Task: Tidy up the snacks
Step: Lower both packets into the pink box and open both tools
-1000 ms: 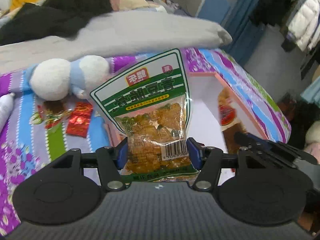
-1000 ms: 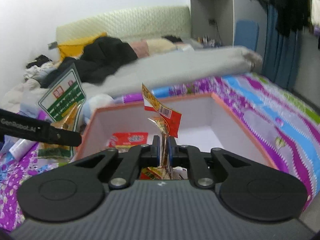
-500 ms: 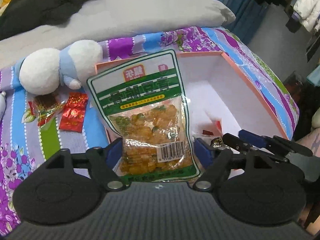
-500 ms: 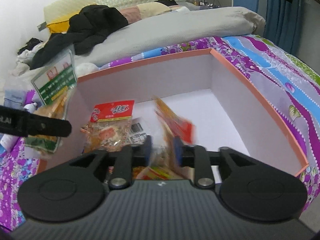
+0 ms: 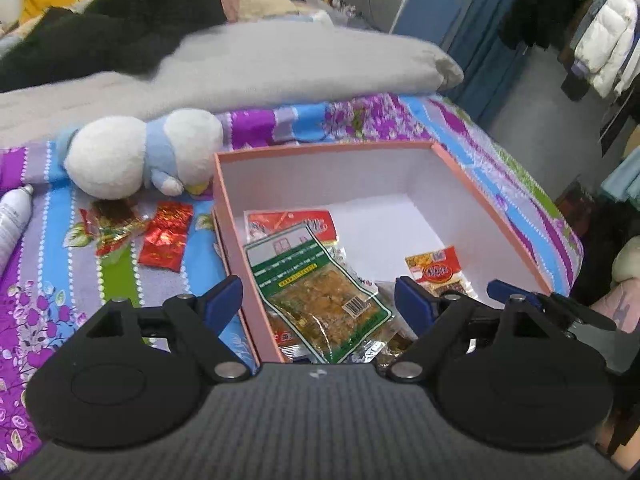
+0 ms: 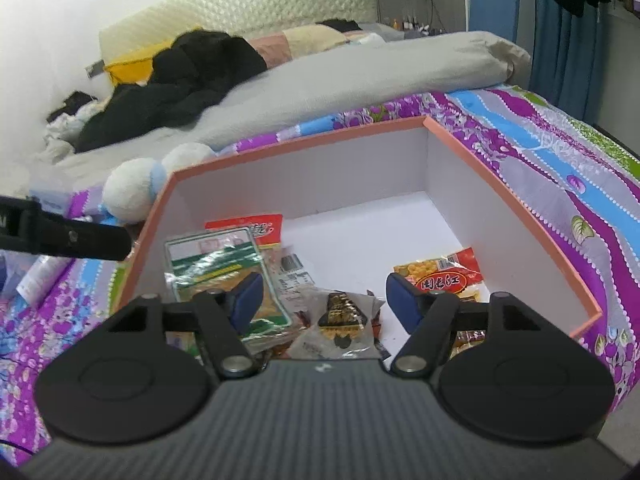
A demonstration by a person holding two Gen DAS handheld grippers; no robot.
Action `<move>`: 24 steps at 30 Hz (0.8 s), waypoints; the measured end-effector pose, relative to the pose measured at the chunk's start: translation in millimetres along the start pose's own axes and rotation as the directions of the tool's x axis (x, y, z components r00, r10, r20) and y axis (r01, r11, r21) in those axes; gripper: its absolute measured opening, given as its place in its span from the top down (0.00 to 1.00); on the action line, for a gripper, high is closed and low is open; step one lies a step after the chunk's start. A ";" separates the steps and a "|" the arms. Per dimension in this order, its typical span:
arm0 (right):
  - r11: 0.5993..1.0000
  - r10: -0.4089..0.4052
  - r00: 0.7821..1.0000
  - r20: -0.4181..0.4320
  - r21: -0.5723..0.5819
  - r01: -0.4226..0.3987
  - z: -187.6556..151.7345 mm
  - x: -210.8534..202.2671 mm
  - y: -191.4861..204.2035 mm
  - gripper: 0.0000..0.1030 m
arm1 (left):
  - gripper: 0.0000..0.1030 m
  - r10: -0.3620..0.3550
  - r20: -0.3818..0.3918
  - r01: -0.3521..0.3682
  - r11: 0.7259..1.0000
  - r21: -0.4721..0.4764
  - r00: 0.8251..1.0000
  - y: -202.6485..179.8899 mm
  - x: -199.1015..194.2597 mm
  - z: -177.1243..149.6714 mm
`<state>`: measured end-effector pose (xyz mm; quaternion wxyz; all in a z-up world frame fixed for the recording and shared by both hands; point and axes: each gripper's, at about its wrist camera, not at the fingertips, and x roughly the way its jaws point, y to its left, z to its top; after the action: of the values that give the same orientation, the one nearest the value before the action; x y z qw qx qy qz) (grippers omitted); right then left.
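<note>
a pink-rimmed box with white inner walls sits on the flowered purple and blue bedspread, and both grippers hang over its near end. the left gripper has its blue pads spread wide with nothing pinched; the green-bordered snack bag lies flat below them inside the box, free of either pad, partly over a red-topped packet by the left wall. the right gripper is opening its jaws, and nothing is caught between them; a small dark and gold packet lies on the heap underneath. to the right, a red and yellow packet rests on the box floor close to the right wall. outside the box on the left, two red foil snacks lie on the bedspread, still not put away, just in front of a white and blue plush toy. a grey rolled quilt stretches across the bed behind.
</note>
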<state>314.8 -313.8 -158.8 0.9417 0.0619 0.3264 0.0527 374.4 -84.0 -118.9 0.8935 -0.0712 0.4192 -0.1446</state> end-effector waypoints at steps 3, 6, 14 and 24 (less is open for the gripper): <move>1.000 0.017 0.999 0.042 0.001 -0.017 -3.9 -17.5 6.5 0.32 | 0.16 0.013 0.052 -0.013 1.000 0.000 0.999 2.1 -21.2 -9.3; 0.999 0.035 0.997 0.074 0.020 -0.036 -7.9 -32.9 13.5 0.32 | 0.16 0.035 0.101 -0.037 0.999 0.016 0.994 3.0 -40.7 -19.4; 0.996 0.089 0.986 0.143 -0.006 -0.089 -28.8 -72.2 45.6 0.32 | 0.16 0.067 0.186 -0.068 0.998 -0.001 0.980 14.5 -87.8 -50.3; 0.988 0.151 0.974 0.170 -0.066 -0.142 -56.8 -96.5 81.5 0.32 | 0.16 0.115 0.212 -0.106 0.993 -0.051 0.971 40.8 -127.1 -94.5</move>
<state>199.3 -242.1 -132.0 0.9616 0.0651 0.2356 0.1251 232.7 -5.4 -96.9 0.9386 -0.0805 0.3264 -0.0779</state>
